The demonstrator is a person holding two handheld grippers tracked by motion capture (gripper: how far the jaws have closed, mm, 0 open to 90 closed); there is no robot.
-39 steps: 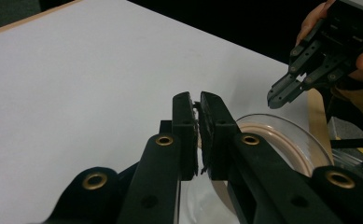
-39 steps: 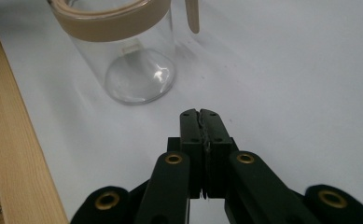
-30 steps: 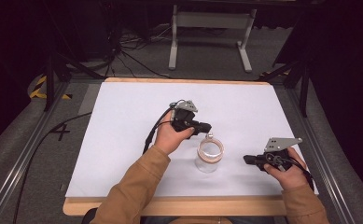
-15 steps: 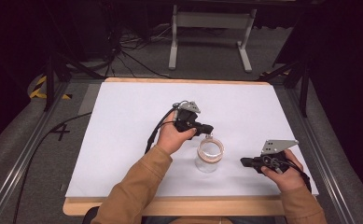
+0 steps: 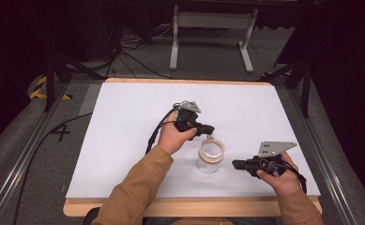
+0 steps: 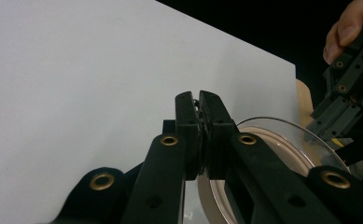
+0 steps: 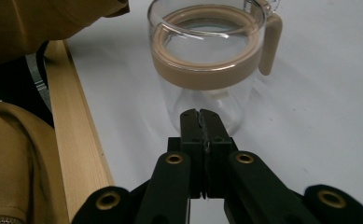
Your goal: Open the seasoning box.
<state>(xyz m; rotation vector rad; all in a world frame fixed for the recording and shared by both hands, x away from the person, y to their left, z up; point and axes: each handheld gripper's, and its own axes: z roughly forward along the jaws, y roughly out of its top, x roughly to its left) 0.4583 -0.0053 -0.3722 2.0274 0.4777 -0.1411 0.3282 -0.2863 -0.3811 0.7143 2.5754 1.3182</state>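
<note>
A clear glass jug point(image 5: 210, 157) with a tan band around its rim and a tan handle point(image 7: 269, 45) stands on the white table top point(image 5: 124, 140). My left gripper point(image 5: 210, 129) hovers just beyond the jug's far rim, jaws pressed shut; I see nothing clearly held between them. In the left gripper view its tips point(image 6: 198, 101) sit beside the jug rim point(image 6: 282, 140). My right gripper point(image 5: 235, 164) lies low to the right of the jug, pointing at it. Its jaws point(image 7: 200, 115) are shut, a short way from the glass wall point(image 7: 212, 60).
The table's wooden front edge point(image 7: 79, 140) runs close beside the right gripper. A tan sleeve point(image 5: 133, 192) reaches in from the bottom. A metal stand point(image 5: 213, 28) and cables lie on the floor beyond the table. White surface spreads to the left and far side.
The right gripper has slid a little to the left, closer to the jug. The left gripper and the jug have barely moved.
</note>
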